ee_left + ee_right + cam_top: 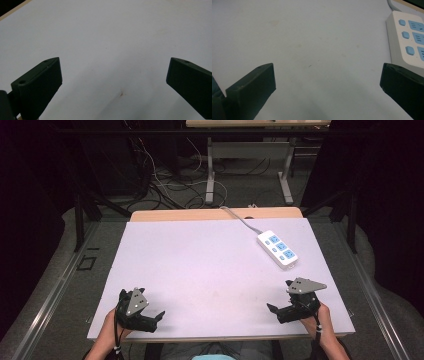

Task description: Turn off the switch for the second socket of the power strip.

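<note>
Left tongs (159,316): jaws spread wide, holding nothing, parked low over bare bench (200,270).
Right tongs (272,308): also gaping wide, holding nothing.
Power strip (277,249): ahead of the right tongs, untouched, cord trailing off the far edge.
Progress: nothing begun yet; approach and grasp remain, I'd judge.

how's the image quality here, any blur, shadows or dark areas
High view: white table top evenly lit, surroundings dark. Left gripper view: soft shadow between the black left gripper jaws, jaws blurred. Right gripper view: white power strip with blue buttons slightly soft, right gripper jaws blurred.
</note>
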{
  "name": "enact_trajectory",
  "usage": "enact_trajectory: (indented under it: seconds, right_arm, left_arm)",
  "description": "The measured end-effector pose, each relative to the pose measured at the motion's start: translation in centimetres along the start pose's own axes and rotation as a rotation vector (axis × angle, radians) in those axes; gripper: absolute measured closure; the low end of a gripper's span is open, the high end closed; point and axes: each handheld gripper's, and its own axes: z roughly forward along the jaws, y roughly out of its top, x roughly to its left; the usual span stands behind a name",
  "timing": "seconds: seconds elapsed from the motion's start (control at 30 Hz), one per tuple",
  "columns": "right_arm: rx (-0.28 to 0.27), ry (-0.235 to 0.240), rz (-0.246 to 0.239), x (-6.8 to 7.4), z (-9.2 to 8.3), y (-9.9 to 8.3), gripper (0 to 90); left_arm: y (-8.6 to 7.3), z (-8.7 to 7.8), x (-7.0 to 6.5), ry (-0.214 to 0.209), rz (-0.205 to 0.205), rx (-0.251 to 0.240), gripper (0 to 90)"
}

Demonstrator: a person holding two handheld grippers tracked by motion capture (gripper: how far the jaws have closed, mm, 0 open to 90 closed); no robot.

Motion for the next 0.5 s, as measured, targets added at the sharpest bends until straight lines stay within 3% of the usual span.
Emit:
enact_trajectory:
  seconds: [0.5]
  right_arm:
    - [0.013,0.005,-0.015,0.52,-0.27,-0.9,0.0]
  left_arm:
    - [-0.02,-0.03,-0.01,-0.005,0.003,0.003,0.0]
